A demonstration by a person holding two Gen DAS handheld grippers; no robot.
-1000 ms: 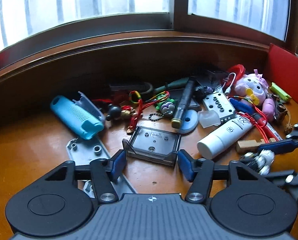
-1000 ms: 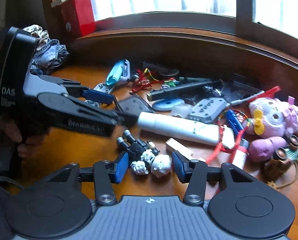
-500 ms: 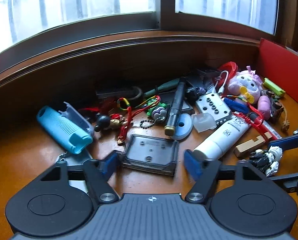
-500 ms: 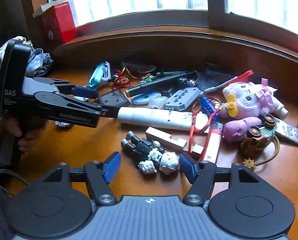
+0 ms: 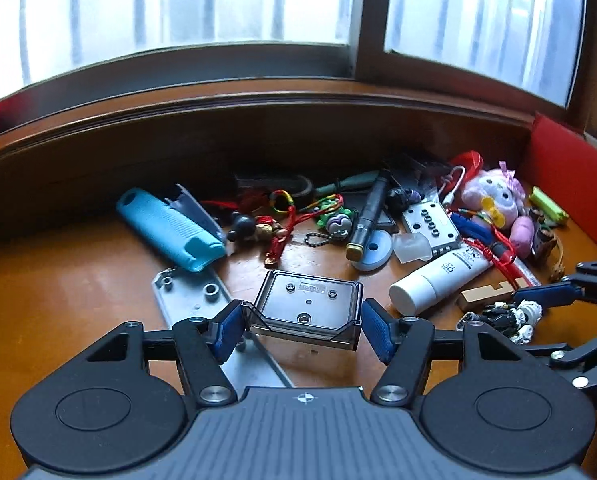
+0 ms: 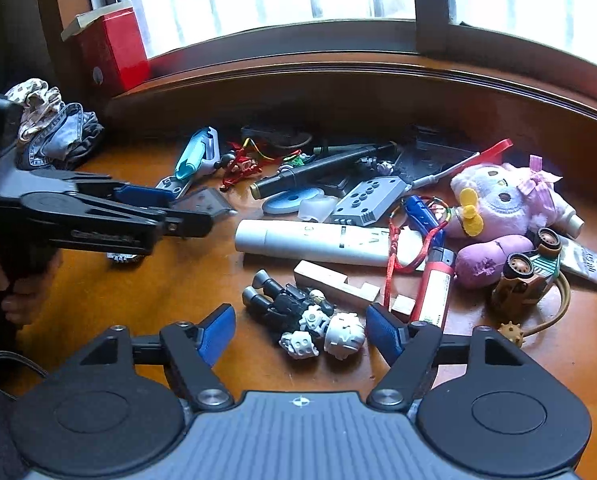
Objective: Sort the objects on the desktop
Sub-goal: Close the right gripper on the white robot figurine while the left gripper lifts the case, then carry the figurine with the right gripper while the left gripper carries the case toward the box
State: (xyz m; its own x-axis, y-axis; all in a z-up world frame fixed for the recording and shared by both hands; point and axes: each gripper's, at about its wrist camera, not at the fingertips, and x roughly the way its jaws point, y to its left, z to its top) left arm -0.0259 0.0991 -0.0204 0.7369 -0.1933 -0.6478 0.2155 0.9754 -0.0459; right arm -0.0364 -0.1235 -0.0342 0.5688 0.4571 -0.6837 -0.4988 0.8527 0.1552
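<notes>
A smoky clear plastic case [image 5: 306,304] sits between the blue pads of my left gripper [image 5: 303,334], which is shut on its two sides. The right wrist view shows the same case [image 6: 204,202] at the tip of the left gripper [image 6: 190,212], tilted just over the wooden desk [image 6: 138,288]. My right gripper [image 6: 300,334] has its jaws opening. A black and white toy figure [image 6: 304,318] lies on the desk between its pads, which stand clear of it. In the left wrist view the right gripper [image 5: 538,322] reaches in from the right edge around the figure [image 5: 502,316].
Behind lie a white tube [image 6: 314,242], a wooden block [image 6: 334,284], a grey button pad [image 6: 366,200], a black marker [image 6: 318,168], a pink plush [image 6: 502,204] and a toy car [image 6: 526,272]. A teal holder [image 5: 170,232] and grey plate [image 5: 194,296] are left. Red box [image 6: 110,48] stands on the sill.
My left gripper spread its jaws and moved forward around the clear case, which now sits between the pads. The right gripper's jaws widened away from the toy figure.
</notes>
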